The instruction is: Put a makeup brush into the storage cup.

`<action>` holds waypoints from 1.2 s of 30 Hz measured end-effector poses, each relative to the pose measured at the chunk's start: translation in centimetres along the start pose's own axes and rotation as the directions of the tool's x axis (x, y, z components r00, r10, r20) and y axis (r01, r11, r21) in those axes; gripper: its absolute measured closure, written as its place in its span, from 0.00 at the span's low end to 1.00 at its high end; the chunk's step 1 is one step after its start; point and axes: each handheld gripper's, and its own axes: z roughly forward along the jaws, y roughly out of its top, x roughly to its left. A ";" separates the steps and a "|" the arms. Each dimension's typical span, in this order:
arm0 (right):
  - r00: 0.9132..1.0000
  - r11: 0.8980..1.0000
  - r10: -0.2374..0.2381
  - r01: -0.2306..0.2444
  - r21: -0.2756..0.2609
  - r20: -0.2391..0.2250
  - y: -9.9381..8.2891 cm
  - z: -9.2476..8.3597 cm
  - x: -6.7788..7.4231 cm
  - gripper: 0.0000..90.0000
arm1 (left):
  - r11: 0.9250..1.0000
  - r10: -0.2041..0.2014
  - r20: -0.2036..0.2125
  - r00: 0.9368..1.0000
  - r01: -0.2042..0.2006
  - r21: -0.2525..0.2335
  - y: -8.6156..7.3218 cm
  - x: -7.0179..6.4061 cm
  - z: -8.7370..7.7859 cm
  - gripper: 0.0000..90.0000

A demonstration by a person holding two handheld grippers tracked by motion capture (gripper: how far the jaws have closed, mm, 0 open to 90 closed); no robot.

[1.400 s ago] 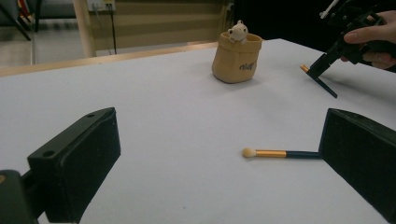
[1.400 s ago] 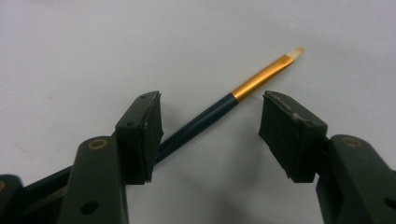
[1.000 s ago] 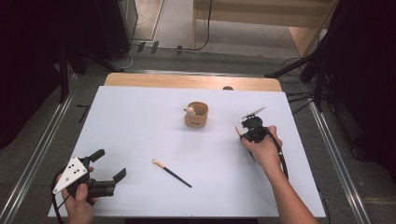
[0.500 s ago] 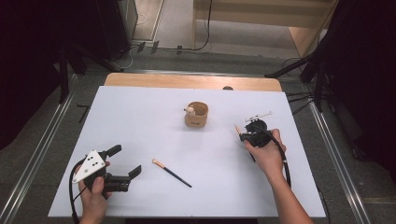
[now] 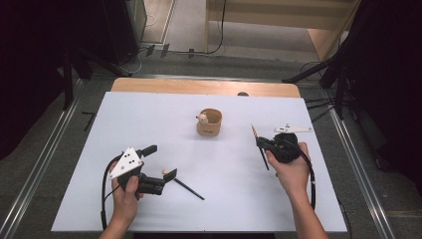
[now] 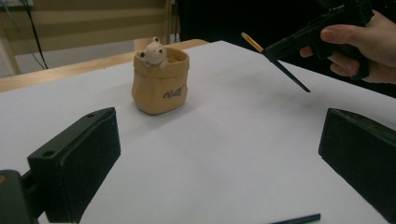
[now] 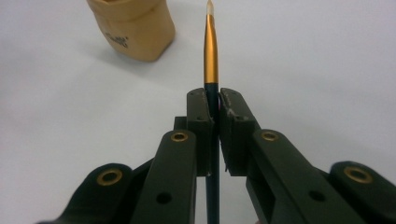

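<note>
Right tool (image 5: 260,145) at centre right of the high view, clamped shut on a black paintbrush (image 5: 257,143) with a gold ferrule, lifted off the white bench (image 5: 164,114). Left tool (image 5: 160,165) at lower left, jaws spread wide, empty, straddling the tip of a second paintbrush (image 5: 188,186) lying flat. Tan pot (image 5: 209,123) at centre.

White table top (image 5: 149,114) with a bare wooden strip (image 5: 199,87) along its far edge. Grey floor (image 5: 189,30) beyond, cables (image 5: 219,35) trailing across it. Metal rails (image 5: 45,149) run along both sides of the table. Light wooden furniture (image 5: 278,15) at the far side. Dark drapes (image 5: 45,40) left and right. Black stand legs (image 5: 318,74) rest near the table's far right corner. Lighting even.
</note>
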 end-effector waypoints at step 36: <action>0.967 0.946 -0.123 0.046 -0.321 -0.224 -1.7 -3.1 4.8 0.94 | 0.999 -0.048 0.143 0.988 0.050 -0.009 3.0 -2.4 4.8 0.10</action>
